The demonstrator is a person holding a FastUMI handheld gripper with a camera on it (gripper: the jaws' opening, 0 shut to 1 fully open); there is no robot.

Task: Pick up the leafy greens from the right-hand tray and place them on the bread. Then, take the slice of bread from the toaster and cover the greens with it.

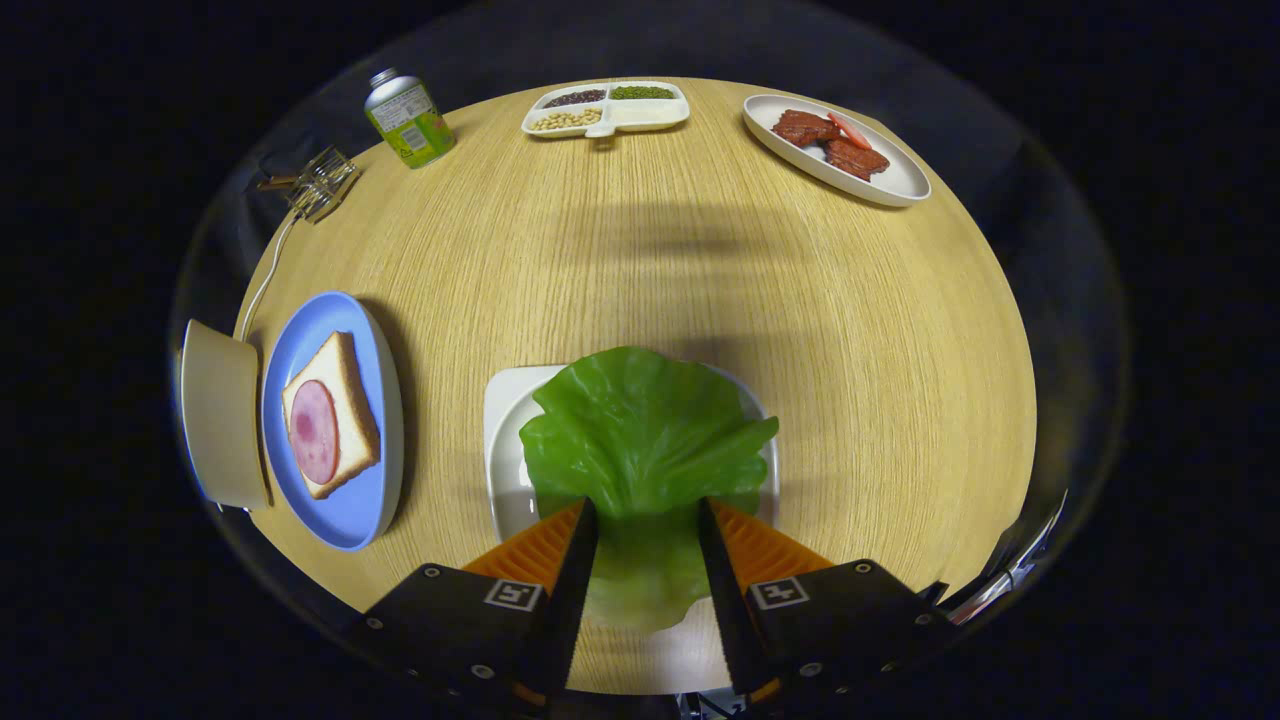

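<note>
We see our gripper (pixel 647 520) with its two fingers parted to a moderate gap, and the stem end of the leafy greens (pixel 640 440) lies between them; whether the ribbed pads actually press on the leaf we cannot tell. The greens are one broad, crinkled, glossy leaf with a wavy edge, fanning out ahead of the fingertips and paling toward the stem. It rests on the right-hand tray (pixel 500 420), a smooth white squarish dish with rounded corners, most of it covered by the leaf.

To the left of that tray we find a blue oval plate (pixel 375 480) holding a slice of bread (pixel 350 390) with a brown crust, and a round pink slice of ham (pixel 314 432) lying flat on the bread. Touching the plate's far-left side stands the toaster (pixel 220 410), a cream, smooth-sided box with a pale cord running away from it.

The table (pixel 640 260) is light wood-grain laminate, and a wide bare stretch of it lies between the white tray and the far edge. Along that far edge we see a small clear wire rack (pixel 320 182), a green-labelled can (pixel 407 118) with a metal top, a white divided dish (pixel 650 112) with beans and grains in separate compartments, and a white oval plate (pixel 895 180) carrying reddish-brown meat pieces (pixel 830 142).
</note>
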